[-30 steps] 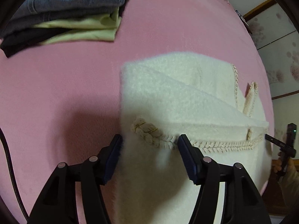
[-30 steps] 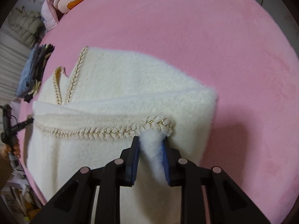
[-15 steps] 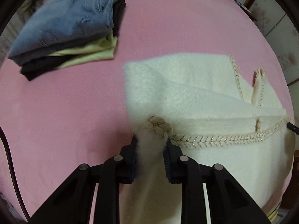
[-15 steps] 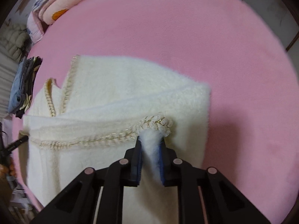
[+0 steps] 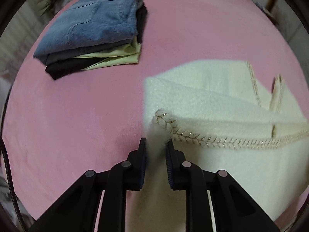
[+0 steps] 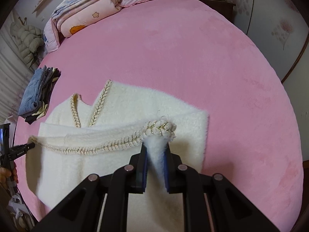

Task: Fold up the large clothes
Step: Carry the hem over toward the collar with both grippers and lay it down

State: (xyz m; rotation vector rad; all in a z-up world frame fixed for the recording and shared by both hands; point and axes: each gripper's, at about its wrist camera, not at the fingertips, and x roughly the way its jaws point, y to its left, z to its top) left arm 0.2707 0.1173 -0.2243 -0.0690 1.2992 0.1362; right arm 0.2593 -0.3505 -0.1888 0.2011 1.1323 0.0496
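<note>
A fluffy cream cardigan (image 5: 222, 100) lies part-folded on the pink plush bed (image 5: 77, 116), its braided trim (image 6: 96, 147) flecked with gold thread. The left gripper (image 5: 155, 150) has just been closing and now pinches a tuft of the fleece at the left corner of the trimmed edge; the right gripper (image 6: 155, 154) clamps the right corner, where the braid curls into a knot. The cloth nearest both is cut off behind the black fingers. A stack (image 5: 92, 31) of folded clothes, blue denim over black and pale green, sits far left. A folded floral quilt (image 6: 85, 13) lies at the far end. The left view is blurred.
</note>
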